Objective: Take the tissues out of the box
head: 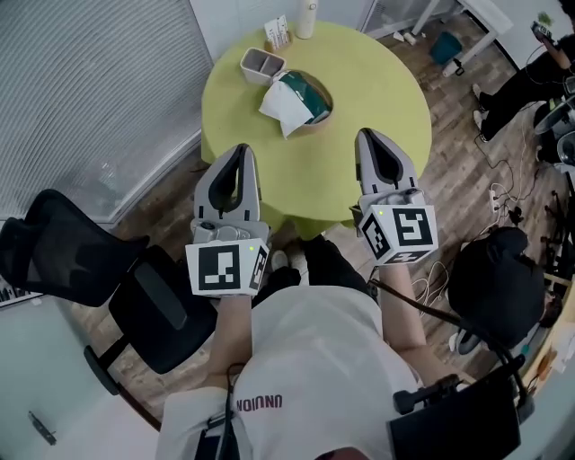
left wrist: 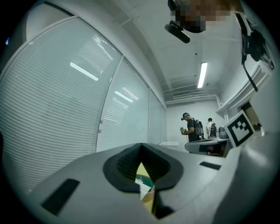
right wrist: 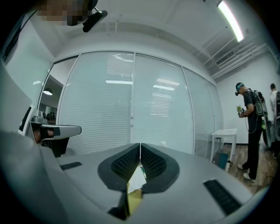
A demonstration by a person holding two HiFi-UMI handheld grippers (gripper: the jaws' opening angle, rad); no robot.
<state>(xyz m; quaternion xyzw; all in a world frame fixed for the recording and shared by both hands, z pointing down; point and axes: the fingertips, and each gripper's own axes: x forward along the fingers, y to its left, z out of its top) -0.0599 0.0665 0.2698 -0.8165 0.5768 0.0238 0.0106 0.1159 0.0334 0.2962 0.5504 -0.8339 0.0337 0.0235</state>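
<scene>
On the round yellow-green table (head: 377,90) sits the tissue box (head: 306,97), teal on top, with a white tissue (head: 278,106) sticking out at its left. Both grippers are held up at the table's near edge, well short of the box. My left gripper (head: 236,149) is shut with nothing between its jaws; through the slit below its tips (left wrist: 141,147) a sliver of the teal box (left wrist: 144,180) shows. My right gripper (head: 367,136) is also shut and holds nothing, and under its tips (right wrist: 140,147) the white tissue (right wrist: 139,177) peeks through.
A small grey container (head: 261,65), a white bottle (head: 306,18) and a card stand (head: 277,33) stand at the table's far side. A black chair (head: 135,296) is at my left, a black bag (head: 496,274) and cables at my right. People stand far off (left wrist: 192,129).
</scene>
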